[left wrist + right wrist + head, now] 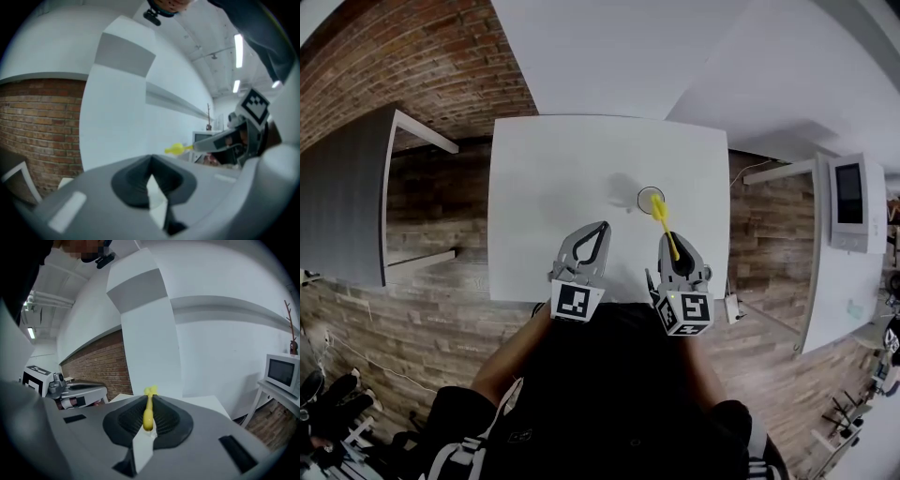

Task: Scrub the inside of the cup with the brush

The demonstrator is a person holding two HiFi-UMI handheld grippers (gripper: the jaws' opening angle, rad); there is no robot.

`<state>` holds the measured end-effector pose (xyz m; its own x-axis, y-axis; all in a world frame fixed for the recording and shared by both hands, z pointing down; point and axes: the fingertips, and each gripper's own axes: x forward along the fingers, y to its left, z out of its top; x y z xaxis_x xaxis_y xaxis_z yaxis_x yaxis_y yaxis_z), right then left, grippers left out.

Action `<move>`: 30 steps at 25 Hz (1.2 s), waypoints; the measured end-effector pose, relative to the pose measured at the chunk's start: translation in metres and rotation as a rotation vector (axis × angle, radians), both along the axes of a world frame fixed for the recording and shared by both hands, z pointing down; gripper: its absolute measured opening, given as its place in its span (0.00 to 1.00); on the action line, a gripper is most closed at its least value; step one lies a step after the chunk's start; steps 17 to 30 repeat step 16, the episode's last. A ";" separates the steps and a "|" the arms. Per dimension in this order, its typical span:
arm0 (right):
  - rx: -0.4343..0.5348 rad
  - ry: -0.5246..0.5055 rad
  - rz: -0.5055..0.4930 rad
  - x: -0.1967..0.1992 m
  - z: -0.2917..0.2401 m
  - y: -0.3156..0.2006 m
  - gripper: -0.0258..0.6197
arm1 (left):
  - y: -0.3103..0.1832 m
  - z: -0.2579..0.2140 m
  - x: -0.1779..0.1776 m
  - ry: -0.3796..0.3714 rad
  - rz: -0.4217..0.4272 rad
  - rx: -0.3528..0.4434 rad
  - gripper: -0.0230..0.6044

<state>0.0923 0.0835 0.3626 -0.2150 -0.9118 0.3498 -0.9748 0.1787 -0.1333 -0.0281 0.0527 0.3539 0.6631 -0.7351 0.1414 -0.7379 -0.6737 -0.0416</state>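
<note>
A clear glass cup (647, 193) stands on the white table (544, 187), right of its middle. My right gripper (669, 240) is shut on a yellow brush (666, 230), whose head overlaps the cup's rim in the head view. In the right gripper view the brush (148, 411) lies pinched between the dark pads (168, 418), its tip poking past them; the cup is hidden there. My left gripper (602, 226) hovers to the left of the cup, shut with nothing in it. The left gripper view shows its jaws (151, 159) closed and the brush tip (176, 149) off to the right.
A grey cabinet (347, 206) stands left of the table. A white microwave (848, 202) sits on a side shelf to the right. A small white object (733, 306) lies off the table's near right corner. The person's body fills the lower middle of the head view.
</note>
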 end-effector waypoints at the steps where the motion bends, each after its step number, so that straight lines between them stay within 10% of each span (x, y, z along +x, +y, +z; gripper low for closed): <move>1: 0.000 0.000 0.000 -0.001 0.000 0.000 0.09 | 0.000 0.000 0.000 0.005 -0.001 -0.004 0.04; 30: -0.016 0.020 0.019 -0.004 0.005 -0.002 0.09 | -0.002 0.010 -0.002 0.001 0.019 -0.043 0.04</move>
